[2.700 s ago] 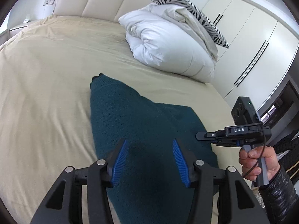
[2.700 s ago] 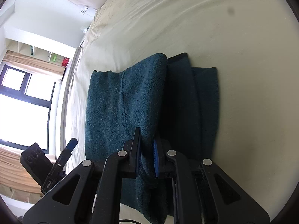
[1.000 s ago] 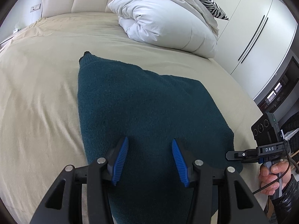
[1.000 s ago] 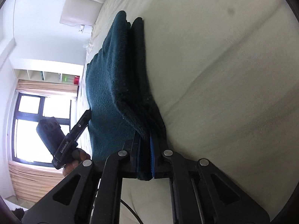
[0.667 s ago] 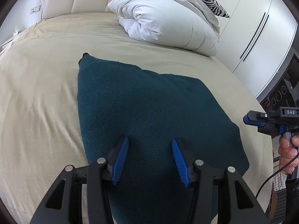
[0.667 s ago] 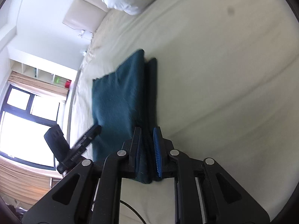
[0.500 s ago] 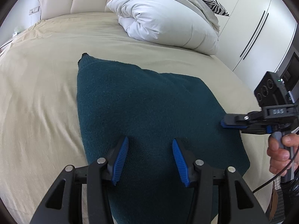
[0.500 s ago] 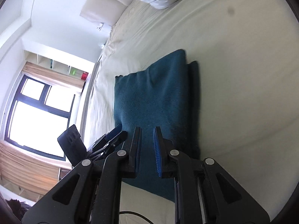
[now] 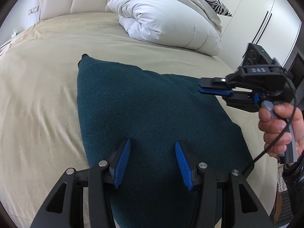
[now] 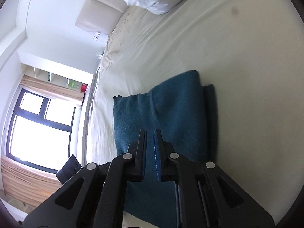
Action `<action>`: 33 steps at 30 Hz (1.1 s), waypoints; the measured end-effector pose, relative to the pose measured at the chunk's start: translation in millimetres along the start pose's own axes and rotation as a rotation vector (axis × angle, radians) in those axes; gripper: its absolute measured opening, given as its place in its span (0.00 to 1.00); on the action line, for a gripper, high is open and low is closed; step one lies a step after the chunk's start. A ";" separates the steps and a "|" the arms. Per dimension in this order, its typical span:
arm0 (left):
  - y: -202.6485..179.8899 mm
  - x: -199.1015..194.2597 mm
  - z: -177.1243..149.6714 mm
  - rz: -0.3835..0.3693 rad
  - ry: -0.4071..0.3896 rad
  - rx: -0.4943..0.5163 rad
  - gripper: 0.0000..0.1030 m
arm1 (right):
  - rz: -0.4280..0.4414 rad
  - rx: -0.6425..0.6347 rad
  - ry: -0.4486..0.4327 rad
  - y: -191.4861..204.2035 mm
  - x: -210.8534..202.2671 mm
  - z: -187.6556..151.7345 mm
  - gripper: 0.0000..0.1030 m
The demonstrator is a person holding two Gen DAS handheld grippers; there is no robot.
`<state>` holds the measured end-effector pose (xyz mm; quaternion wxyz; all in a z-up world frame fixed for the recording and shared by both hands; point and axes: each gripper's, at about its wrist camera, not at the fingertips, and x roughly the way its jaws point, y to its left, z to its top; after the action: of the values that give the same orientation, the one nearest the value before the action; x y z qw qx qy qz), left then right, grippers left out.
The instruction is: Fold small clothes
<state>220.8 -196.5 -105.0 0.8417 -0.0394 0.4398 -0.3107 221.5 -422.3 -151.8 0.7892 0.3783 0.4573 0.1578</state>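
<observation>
Folded teal knit garment [image 9: 152, 114] lies flat on bed [image 9: 38, 95]. Left gripper [image 9: 153, 159]: jaws wide, empty. Right gripper [image 10: 150, 146]: jaws nearly closed, empty. Fold appears complete; next, smooth or set aside.

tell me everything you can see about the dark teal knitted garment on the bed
The dark teal knitted garment looks like thick, nubbly wool, folded into a flat, roughly rectangular stack; stacked layers show along one edge. It lies on the beige bedsheet. The open left gripper hovers above its near end; the nearly shut right gripper holds nothing.
</observation>
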 end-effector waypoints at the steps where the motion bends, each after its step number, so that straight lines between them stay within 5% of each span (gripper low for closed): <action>1: 0.6 0.0 0.4 -0.003 0.000 0.001 0.51 | -0.005 -0.002 0.024 2.1 9.6 8.3 0.09; 4: 2.2 -0.2 0.4 -0.011 0.001 0.006 0.51 | -0.053 0.046 0.069 -13.5 39.3 22.4 0.11; 7: 3.1 0.1 0.7 -0.014 -0.001 0.009 0.51 | -0.016 0.103 0.006 -37.9 37.7 32.3 0.05; 13: 15.5 -7.3 3.2 -0.079 -0.003 -0.065 0.50 | -0.052 0.162 -0.166 -77.4 -13.8 30.9 0.02; 16: 30.7 -20.7 3.2 -0.144 -0.009 -0.168 0.50 | -0.119 0.199 -0.255 -87.7 -49.7 23.4 0.13; 19: 39.5 -40.3 2.5 -0.143 -0.049 -0.223 0.50 | -0.092 0.157 -0.283 -84.2 -77.1 1.2 0.17; 25: 27.1 -54.8 -4.5 -0.225 -0.067 -0.240 0.50 | 0.115 -0.040 -0.135 -12.8 -64.1 -53.6 0.17; 29: 11.6 -37.2 -28.6 -0.177 0.033 -0.185 0.50 | 0.015 -0.071 -0.004 -11.2 -24.6 -93.3 0.41; 33: 20.5 -51.1 -39.9 -0.206 0.017 -0.223 0.50 | 0.051 -0.007 -0.028 -32.2 -42.2 -110.9 0.40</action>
<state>178.9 -143.2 -99.7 0.7921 -0.1750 0.4723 -0.3448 102.6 -418.6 -183.0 0.7927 0.3891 0.4358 0.1740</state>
